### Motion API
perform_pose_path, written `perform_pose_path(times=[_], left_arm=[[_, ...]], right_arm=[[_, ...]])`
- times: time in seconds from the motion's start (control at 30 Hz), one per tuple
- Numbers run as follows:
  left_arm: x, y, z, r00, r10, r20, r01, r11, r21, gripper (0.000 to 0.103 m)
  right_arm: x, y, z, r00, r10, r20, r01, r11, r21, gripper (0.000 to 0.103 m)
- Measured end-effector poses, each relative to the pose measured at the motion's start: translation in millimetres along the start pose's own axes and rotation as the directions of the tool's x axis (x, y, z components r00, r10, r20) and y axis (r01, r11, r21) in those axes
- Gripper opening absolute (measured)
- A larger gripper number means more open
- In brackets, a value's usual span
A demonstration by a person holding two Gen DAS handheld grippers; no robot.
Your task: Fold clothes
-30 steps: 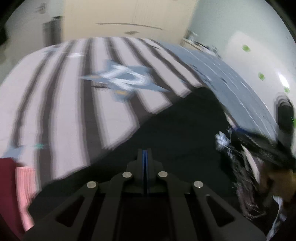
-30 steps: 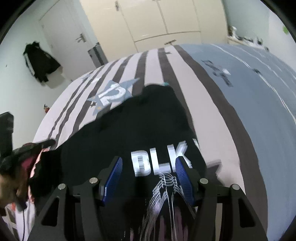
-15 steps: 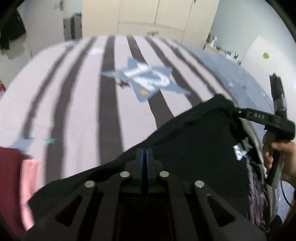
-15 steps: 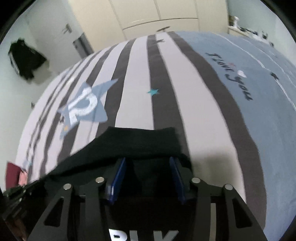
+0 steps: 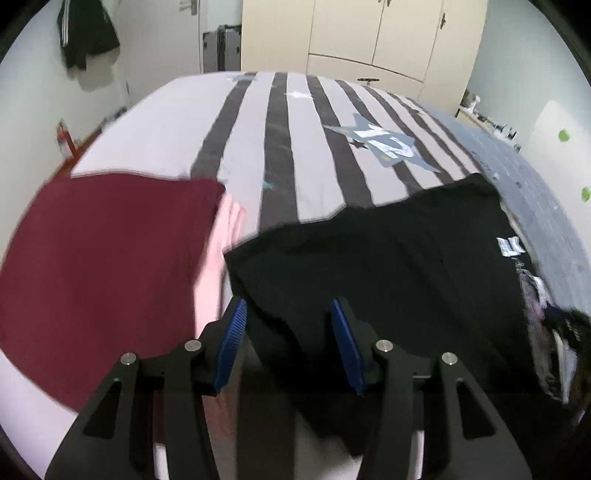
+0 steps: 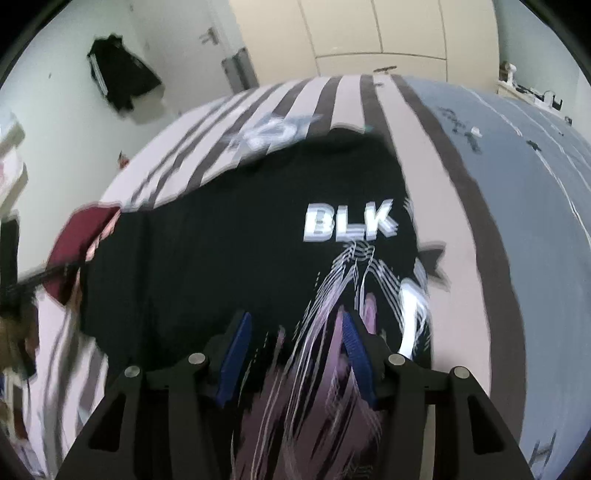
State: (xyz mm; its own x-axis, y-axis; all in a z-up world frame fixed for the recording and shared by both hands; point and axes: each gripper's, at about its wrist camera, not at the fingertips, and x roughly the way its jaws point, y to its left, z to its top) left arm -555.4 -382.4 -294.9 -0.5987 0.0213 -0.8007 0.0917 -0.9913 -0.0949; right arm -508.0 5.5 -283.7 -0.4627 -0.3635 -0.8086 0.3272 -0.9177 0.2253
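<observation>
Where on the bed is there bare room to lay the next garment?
Free: the striped bedspread beyond the black T-shirt and maroon garment, around the star print; also the blue side. Crowded: the near edge, where both garments lie.

T-shirt (image 5: 388, 258) lies on bed (image 5: 280, 140), right of frame; folded pile (image 5: 99, 258) at left, just beside it; wardrobe (image 5: 369, 33) behind.

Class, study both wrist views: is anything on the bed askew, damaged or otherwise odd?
Nothing looks damaged. The black T-shirt lies slightly skewed across the striped bedspread, its left edge close beside the maroon garment. Both grippers' jaws are open.
</observation>
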Motion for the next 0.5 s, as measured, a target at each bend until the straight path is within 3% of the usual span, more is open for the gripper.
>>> perform_pose_path(times=[0.13, 0.3, 0.37, 0.4, 0.5], left_arm=[[20.3, -1.1, 14.7, 1.0, 0.014, -0.028, -0.012, 0.999, 0.048, 0.045], [38.0, -0.9, 18.5, 0.996, -0.006, -0.092, 0.013, 0.997, 0.075, 0.043], [38.9, -0.2, 18.2, 0.995, -0.026, -0.098, 0.034, 0.996, 0.078, 0.022], [38.9, 0.2, 18.1, 0.994, -0.032, -0.103, 0.041, 0.996, 0.078, 0.001], [30.1, 1.6, 22.7, 0.997, -0.021, -0.079, 0.028, 0.996, 0.082, 0.0]], right_arm=[[1.6, 3.8, -32.3, 0.999, -0.001, -0.051, 0.003, 1.0, 0.03, 0.048], [-0.6, -6.6, -30.4, 0.999, -0.007, -0.038, 0.01, 0.995, 0.096, 0.048], [-0.6, -7.0, -28.6, 0.999, -0.006, -0.034, 0.01, 0.994, 0.107, 0.048], [-0.3, -6.9, -28.3, 0.999, -0.005, -0.034, 0.009, 0.994, 0.111, 0.048], [0.7, -6.4, -27.3, 0.999, -0.002, -0.033, 0.005, 0.993, 0.12, 0.048]])
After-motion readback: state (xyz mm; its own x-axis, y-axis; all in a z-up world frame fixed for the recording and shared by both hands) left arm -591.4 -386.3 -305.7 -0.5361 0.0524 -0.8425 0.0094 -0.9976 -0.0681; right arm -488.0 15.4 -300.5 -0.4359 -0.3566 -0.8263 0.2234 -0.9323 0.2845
